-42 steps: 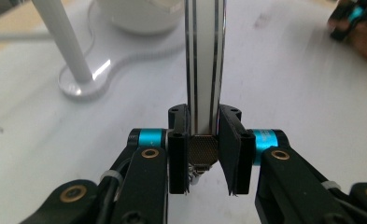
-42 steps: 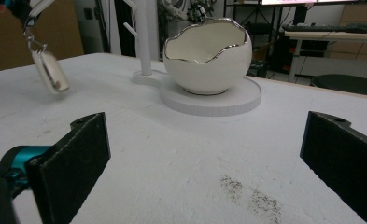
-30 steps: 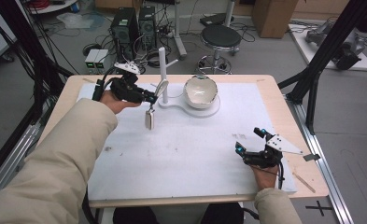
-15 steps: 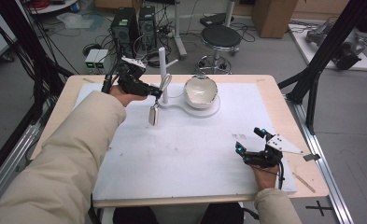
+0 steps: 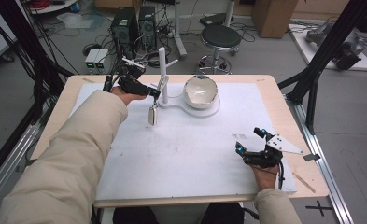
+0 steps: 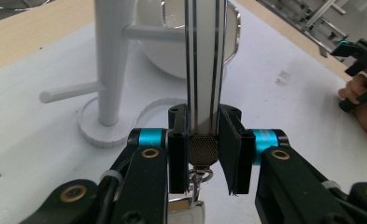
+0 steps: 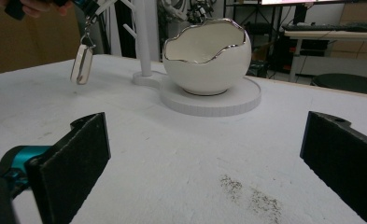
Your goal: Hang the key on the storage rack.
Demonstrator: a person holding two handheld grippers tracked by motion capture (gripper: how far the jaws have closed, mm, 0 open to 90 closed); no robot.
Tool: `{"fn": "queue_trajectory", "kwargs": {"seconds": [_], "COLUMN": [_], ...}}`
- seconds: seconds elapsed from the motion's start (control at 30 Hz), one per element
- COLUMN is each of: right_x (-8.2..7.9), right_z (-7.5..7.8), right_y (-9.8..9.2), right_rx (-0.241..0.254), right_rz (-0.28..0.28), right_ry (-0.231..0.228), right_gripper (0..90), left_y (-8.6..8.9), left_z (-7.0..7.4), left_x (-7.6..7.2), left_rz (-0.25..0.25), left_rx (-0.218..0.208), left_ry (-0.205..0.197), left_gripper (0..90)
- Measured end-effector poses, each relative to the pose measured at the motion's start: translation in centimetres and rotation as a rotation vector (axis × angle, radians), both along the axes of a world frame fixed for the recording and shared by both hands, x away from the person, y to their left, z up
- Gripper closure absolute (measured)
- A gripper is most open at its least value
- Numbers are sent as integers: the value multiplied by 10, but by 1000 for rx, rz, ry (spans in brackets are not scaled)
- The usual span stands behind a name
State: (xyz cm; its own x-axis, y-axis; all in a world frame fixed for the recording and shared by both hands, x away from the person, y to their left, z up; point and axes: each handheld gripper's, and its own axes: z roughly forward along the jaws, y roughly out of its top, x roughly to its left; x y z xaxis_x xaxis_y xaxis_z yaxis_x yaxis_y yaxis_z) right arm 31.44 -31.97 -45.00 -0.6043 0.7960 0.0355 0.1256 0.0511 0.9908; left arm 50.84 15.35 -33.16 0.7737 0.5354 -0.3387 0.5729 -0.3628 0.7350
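Keychain (image 5: 152, 114) pinched by its strap in left gripper (image 5: 149, 91), pads pressed tight on knurled metal end of strap (image 6: 203, 150); silver tag hangs free below, just above white mat (image 5: 181, 154). Vs earlier frames: left gripper + forearm shifted toward white peg stand (image 5: 163, 70), now just beside post; tag swung closer to stand base, slightly lower. Strap runs up past stand in left gripper view, egg-shaped bowl (image 5: 200, 91) right behind. Bowl, base plate unmoved. Right gripper (image 5: 252, 148) same spot at near-right of mat, resting, fingers (image 7: 74, 158) spread wide, nothing betw. them. From right gripper view: tag dangles at upper left, apart from stand and bowl, clear of mat.
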Motion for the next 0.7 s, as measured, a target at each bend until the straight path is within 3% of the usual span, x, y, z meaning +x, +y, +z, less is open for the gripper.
{"fn": "queue_trajectory", "kwargs": {"seconds": [0.37,0.67,0.7], "right_x": [0,0,0], "right_z": [0,0,0], "right_y": [0,0,0], "right_rx": [0,0,0], "right_rz": [0,-1,-2], "right_ry": [0,1,2], "right_gripper": [7,7,7], "left_y": [2,-1,-3], "left_z": [-11,-17,-19], "left_x": [7,11,12], "left_rz": [47,61,60], "left_rx": [-5,30,19], "left_ry": [28,38,63], "left_gripper": [742,742,742]}}
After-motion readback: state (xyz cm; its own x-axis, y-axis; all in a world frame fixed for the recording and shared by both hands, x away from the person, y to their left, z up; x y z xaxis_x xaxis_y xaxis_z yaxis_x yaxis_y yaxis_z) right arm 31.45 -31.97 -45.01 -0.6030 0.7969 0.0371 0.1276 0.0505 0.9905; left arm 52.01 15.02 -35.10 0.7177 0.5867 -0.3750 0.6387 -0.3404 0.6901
